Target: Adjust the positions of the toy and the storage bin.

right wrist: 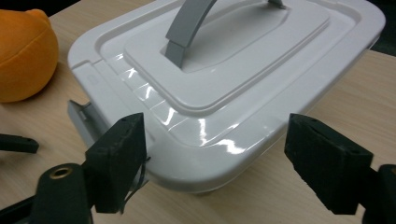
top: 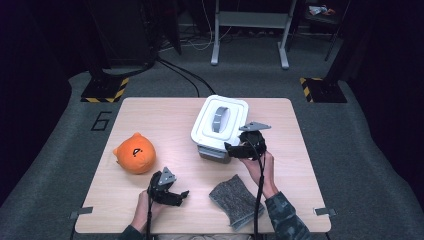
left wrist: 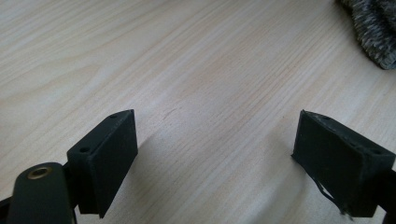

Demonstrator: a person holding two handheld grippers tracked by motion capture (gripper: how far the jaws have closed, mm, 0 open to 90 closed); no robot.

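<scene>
Meanwhile, the work on the white box (top: 220, 126) looks barely begun: its lid (right wrist: 243, 60) sits flat and closed, grey handle (right wrist: 189, 28) arched over the middle, and the box stands near the far centre of the desk (top: 165, 115). The right tool (top: 241, 148) is at the box's near corner, jaws spread wide and gripping nothing; in the right gripper view they straddle the lid's glossy front edge without touching it, a grey side latch (right wrist: 86, 119) just beside the left jaw. By the look of it a grasp on the lid edge or the latch is being lined up, so the opening itself is still to come. The left tool (top: 172, 195) waits low over bare wood near the front edge, also released and empty, with a grey knitted cloth (top: 234, 200) close by on its right. An orange plush (top: 134, 152) lies untouched to the left of the box, well apart from it. Whether the plush or the cloth is meant for the box cannot be told; neither has gone in.
</scene>
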